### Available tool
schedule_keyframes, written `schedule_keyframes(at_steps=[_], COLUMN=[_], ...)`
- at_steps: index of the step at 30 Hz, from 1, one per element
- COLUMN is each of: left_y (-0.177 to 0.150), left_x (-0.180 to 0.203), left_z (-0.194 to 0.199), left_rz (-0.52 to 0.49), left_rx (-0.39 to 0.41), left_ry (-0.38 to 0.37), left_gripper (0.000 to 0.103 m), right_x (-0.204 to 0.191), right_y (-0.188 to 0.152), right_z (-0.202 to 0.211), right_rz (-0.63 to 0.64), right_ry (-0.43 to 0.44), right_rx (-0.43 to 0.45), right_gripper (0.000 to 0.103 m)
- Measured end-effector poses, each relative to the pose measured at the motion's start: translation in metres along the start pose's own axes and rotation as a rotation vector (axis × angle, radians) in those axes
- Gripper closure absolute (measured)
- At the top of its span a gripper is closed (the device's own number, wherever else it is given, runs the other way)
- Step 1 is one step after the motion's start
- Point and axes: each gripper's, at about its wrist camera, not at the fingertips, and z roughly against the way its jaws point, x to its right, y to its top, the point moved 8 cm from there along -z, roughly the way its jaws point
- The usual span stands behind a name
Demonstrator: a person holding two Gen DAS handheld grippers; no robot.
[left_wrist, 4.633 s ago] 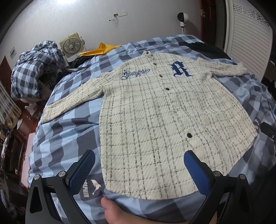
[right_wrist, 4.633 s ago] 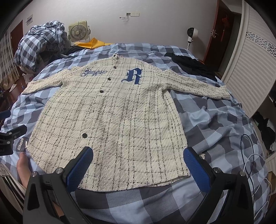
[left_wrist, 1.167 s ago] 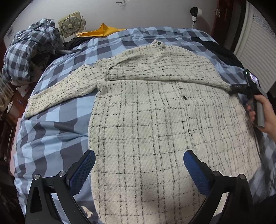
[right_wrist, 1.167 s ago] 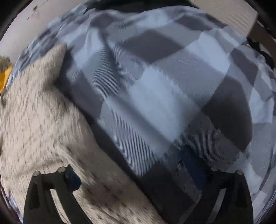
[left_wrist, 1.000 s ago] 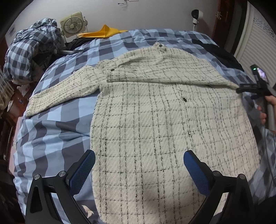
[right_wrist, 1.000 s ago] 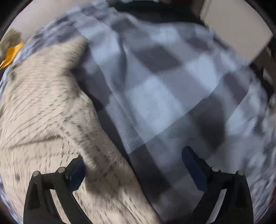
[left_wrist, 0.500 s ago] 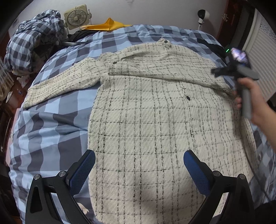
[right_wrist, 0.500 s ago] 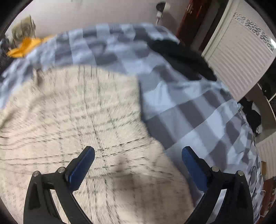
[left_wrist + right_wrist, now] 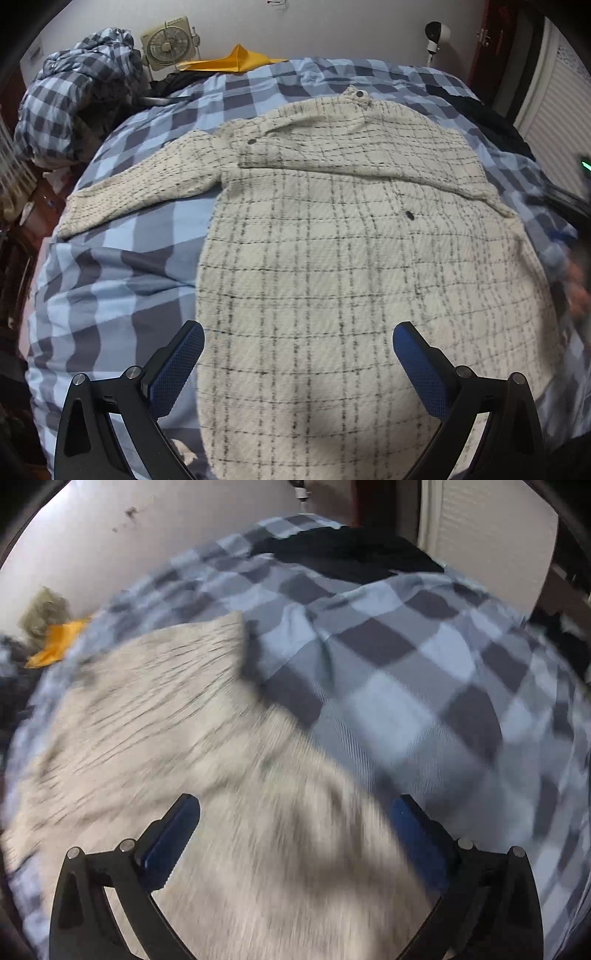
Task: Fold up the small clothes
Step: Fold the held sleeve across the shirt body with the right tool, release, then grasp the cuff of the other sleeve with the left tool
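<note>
Cream plaid shirt (image 9: 332,258) spread on a checked bed (image 9: 110,280).
Left hand-held gripper (image 9: 295,363) and right hand-held gripper (image 9: 295,834) hover above the shirt, jaws spread wide, holding nothing.

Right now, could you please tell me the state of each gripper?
Left gripper: open, holding nothing, above the cream shirt.
Right gripper: open, holding nothing; view blurred.

1. The right wrist view is motion-blurred: the shirt (image 9: 207,760) shows no clear pattern.
2. A smeared hand (image 9: 576,291) sits at the left view's edge.
3. The shirt's hem is cut off below.
</note>
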Motion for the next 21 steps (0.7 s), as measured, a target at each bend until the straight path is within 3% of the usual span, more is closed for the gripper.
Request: schedule_keyframes(at_steps=[6,8,10,12,14,16,18,21], left_y=[-0.007,-0.009,-0.01,-0.011,-0.013,-0.015,-0.016,-0.017], left_x=[-0.015,-0.02,-0.024,-0.029,-0.031,-0.032,-0.034,-0.032], left_z=[-0.006,-0.008,-0.01,-0.014,-0.018,-0.021,-0.024,-0.026], left_rz=[0.026,0.043,0.054,0.054,0.065,0.077,0.081,0.07], left_rx=[-0.022,-0.036,-0.038,-0.047,-0.064,-0.074,-0.08,-0.083], left_ry=[0.029,0.029,0.041,0.064,0.061,0.053,0.055,0.067], left_gripper=[0.0,0.0,0.0,0.0,0.0,0.0,0.0,0.0], right_x=[-0.01,-0.02,-0.032,-0.036,-0.04,-0.056,-0.071,-0.089], right_y=[-0.121,-0.139,-0.147,-0.154,-0.161,-0.155,-0.141,-0.127], right_z=[0.078,0.085,0.082,0.064,0.038,0.021,0.02,0.018], right_rz=[-0.081,-0.072,-0.052,-0.032,-0.004,0.016,0.051,0.189], right_ry=[0.204,0.245,0.274,0.249,0.194,0.266,0.296,0.22], right_rx=[-0.145,-0.162,-0.132,-0.108,-0.163,-0.227,-0.204,-0.141], right_gripper=[0.001,0.001,0.001,0.001,0.001,0.001,0.001,0.001])
